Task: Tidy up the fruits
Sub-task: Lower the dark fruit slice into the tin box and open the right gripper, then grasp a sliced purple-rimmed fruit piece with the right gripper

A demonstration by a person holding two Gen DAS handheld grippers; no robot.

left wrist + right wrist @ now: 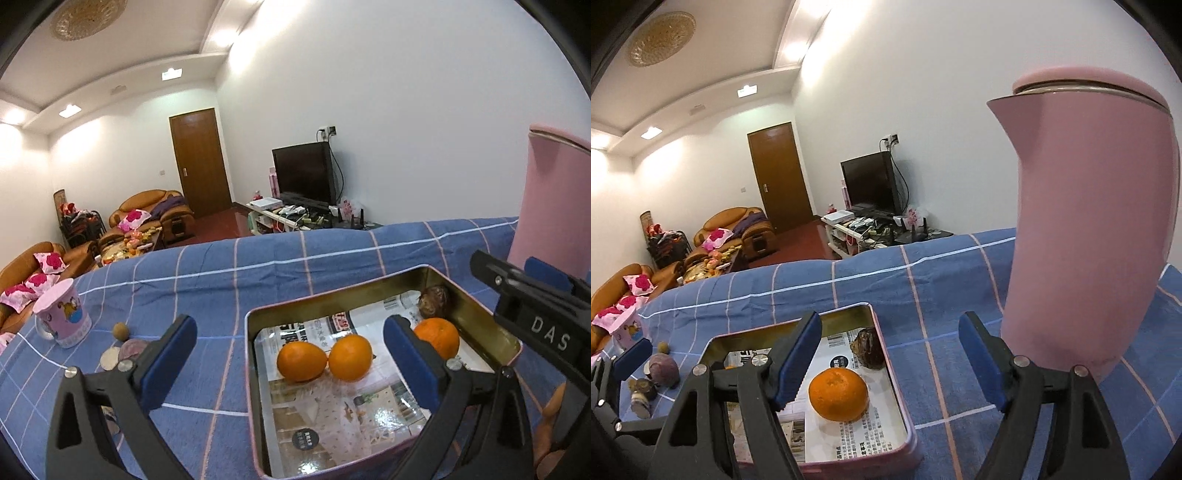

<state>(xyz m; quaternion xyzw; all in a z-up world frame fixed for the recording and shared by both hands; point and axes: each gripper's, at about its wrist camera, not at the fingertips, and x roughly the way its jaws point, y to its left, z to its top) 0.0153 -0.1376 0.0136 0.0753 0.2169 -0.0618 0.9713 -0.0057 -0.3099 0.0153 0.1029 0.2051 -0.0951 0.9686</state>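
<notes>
The left gripper (290, 356) stands spread wide with nothing between its blue pads, one finger over the blue checked cloth and the other over the near part of the metal tin (480, 314). The right gripper (890, 360) is also spread and empty, its left finger above the tin and its right finger just before the pink kettle (1089, 221); its side, seen from the left wrist view, bears the white letters "DAS". The tin sits on the worktop (221, 273), lined with printed newspaper (332, 417) whose characters are too small to read. In it lie three oranges: two (302, 361) (350, 357) touching side by side to the left and a third (437, 336) to the right, with a dark brown wrinkled fruit (434, 301) in the far right corner. Left of the tin, outside it, lie a purple round fruit (664, 369) and a small brown fruit (120, 329), near a pink cartoon-printed cup (62, 317).
</notes>
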